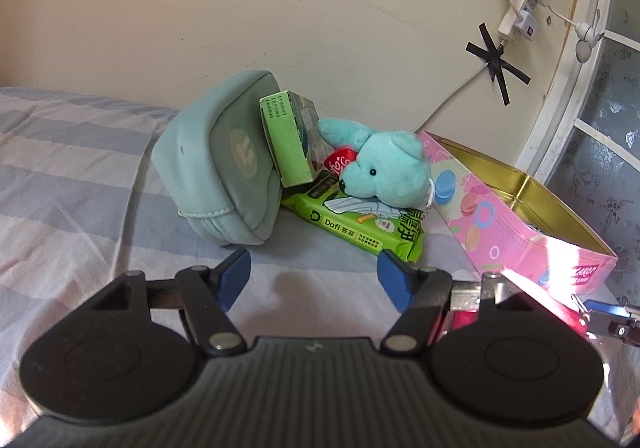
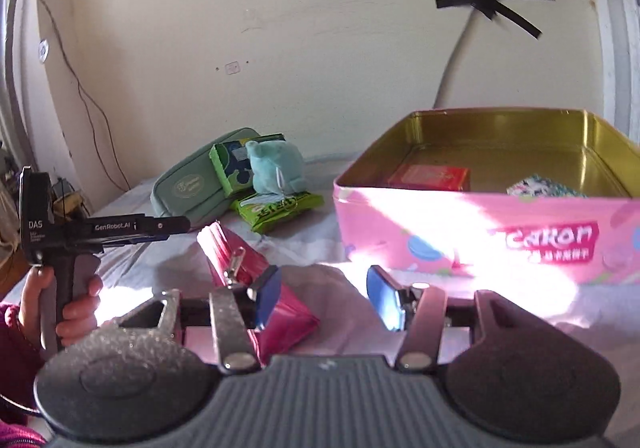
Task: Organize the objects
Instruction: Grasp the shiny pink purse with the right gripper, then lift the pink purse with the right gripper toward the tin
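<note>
Both grippers open and empty over the bed; loose items piled at the far wall, tin at right.

Left gripper (image 1: 314, 274) is seen with jaws spread, nothing between them; right gripper (image 2: 324, 296) likewise spread and empty. The pile lies just beyond the left gripper: pouch (image 1: 216, 159) at left, green box (image 1: 286, 139) leaning on it, plush (image 1: 386, 169) lying on the green packet (image 1: 360, 226); packet long axis runs near-right to far-left. The left gripper is judged the nearer to the pile; the tin (image 1: 520, 236) stands to its right. A pink wallet (image 2: 260, 288) lies touching the right gripper's left finger, long axis running far-left to near-right; only a glared edge of it shows in the left view. The right view alone shows the tin interior: a red box (image 2: 430, 177) and a patterned item (image 2: 540, 185) already inside; the left view alone shows the plush's face.
</note>
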A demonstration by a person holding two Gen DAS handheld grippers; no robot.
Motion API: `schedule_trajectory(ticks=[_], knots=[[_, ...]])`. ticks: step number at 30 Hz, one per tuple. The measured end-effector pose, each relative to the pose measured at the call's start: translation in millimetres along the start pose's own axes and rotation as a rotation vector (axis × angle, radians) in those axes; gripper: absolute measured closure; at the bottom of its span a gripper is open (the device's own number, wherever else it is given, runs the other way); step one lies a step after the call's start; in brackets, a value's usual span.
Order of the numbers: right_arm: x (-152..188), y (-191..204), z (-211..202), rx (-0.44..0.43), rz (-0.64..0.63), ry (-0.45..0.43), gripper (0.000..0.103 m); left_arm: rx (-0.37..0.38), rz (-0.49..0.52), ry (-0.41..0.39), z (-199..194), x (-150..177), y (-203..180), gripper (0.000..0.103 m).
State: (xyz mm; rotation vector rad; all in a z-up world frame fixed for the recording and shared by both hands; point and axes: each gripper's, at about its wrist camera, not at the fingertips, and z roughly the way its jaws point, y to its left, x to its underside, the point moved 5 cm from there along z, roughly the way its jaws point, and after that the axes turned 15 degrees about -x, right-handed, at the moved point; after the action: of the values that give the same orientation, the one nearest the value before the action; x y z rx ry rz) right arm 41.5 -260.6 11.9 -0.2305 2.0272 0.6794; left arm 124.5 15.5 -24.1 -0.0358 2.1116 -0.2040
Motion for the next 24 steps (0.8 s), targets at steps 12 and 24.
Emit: schedule_trajectory(ticks=[12, 24], knots=[[25, -15, -7, 0.012, 0.111, -0.027, 0.05, -0.023, -0.015, 0.031, 5, 2, 1, 0.031], [34, -31, -3, 0.016, 0.198, -0.027, 0.047, -0.025, -0.012, 0.032, 5, 3, 0, 0.031]])
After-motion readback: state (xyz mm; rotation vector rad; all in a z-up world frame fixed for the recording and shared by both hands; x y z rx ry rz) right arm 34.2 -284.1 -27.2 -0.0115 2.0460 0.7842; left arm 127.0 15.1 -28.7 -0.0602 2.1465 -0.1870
